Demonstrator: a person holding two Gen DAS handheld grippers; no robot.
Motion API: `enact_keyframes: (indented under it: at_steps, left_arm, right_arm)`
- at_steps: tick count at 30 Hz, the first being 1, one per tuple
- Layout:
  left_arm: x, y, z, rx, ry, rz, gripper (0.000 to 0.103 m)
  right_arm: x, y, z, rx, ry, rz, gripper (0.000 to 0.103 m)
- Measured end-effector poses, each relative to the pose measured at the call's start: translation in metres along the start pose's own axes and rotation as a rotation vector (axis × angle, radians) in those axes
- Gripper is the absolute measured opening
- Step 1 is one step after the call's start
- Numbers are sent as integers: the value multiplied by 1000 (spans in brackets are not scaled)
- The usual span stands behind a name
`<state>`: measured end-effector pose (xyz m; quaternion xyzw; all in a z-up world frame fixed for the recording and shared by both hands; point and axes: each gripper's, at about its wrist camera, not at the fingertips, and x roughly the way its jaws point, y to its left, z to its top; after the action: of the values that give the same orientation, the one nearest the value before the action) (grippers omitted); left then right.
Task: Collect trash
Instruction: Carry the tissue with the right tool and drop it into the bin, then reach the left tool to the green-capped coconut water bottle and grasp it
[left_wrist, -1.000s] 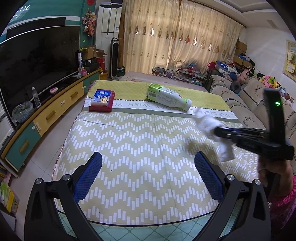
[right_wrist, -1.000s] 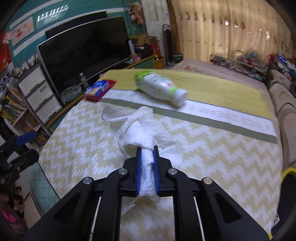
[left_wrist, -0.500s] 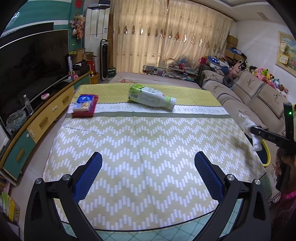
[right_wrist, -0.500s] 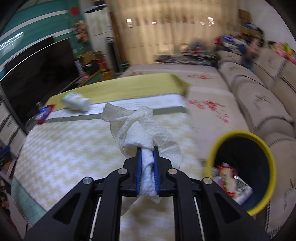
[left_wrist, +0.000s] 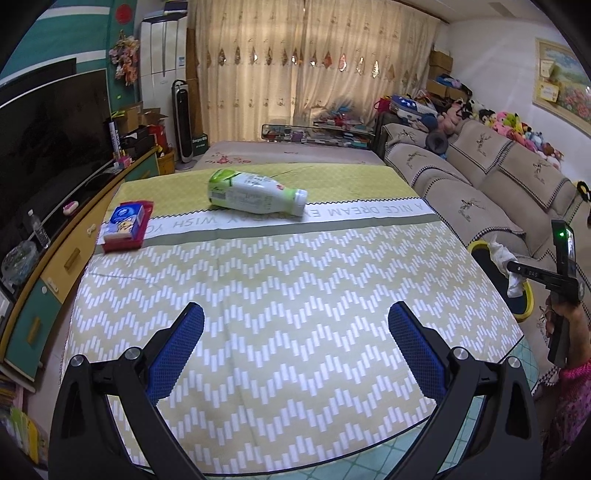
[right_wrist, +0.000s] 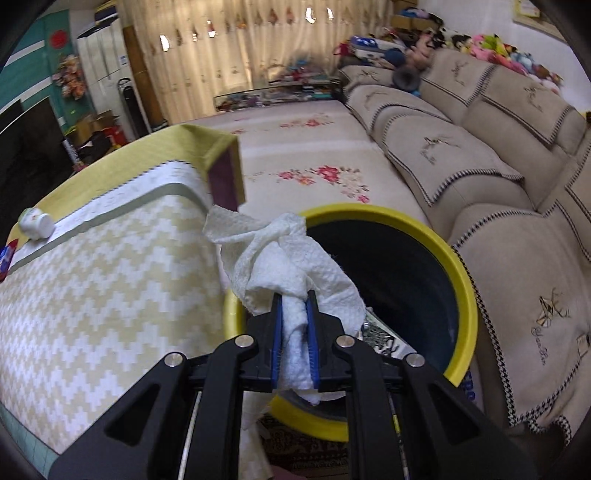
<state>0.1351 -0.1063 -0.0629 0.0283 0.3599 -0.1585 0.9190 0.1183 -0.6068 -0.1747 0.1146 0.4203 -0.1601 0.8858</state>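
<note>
My right gripper (right_wrist: 294, 299) is shut on a crumpled white paper towel (right_wrist: 284, 258) and holds it over the near rim of a yellow-rimmed dark bin (right_wrist: 458, 266) on the floor. Some trash lies inside the bin. In the left wrist view the right gripper (left_wrist: 511, 266), towel (left_wrist: 504, 254) and bin (left_wrist: 526, 306) show at the far right, past the table edge. My left gripper (left_wrist: 295, 343) is open and empty above the near part of the table (left_wrist: 295, 280). A green-and-white bottle (left_wrist: 255, 197) lies on its side at the far part of the table.
A red and blue tissue pack (left_wrist: 127, 225) lies at the table's far left. A beige sofa (left_wrist: 480, 177) runs along the right, close behind the bin. A TV (left_wrist: 48, 133) and its cabinet stand on the left. A floral rug (right_wrist: 314, 155) lies beyond the table.
My right gripper has carried the paper towel from over the table rightwards, past its edge, to above the bin. My left gripper has stayed open over the table and turned slightly.
</note>
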Motion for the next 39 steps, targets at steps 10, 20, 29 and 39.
enact_keyframes:
  at_steps: [10, 20, 29, 39]
  left_arm:
    - [15, -17, 11, 23, 11, -6, 98]
    - [54, -25, 34, -12, 48, 30, 98]
    - [131, 3, 97, -172, 92, 142, 98]
    - [208, 48, 136, -388, 166, 255, 98]
  right_arm:
    - [17, -30, -6, 66, 18, -60, 47]
    - [25, -33, -7, 77, 17, -31, 51]
    - [29, -26, -4, 73, 14, 6, 52]
    - [38, -30, -1, 75, 23, 20, 52]
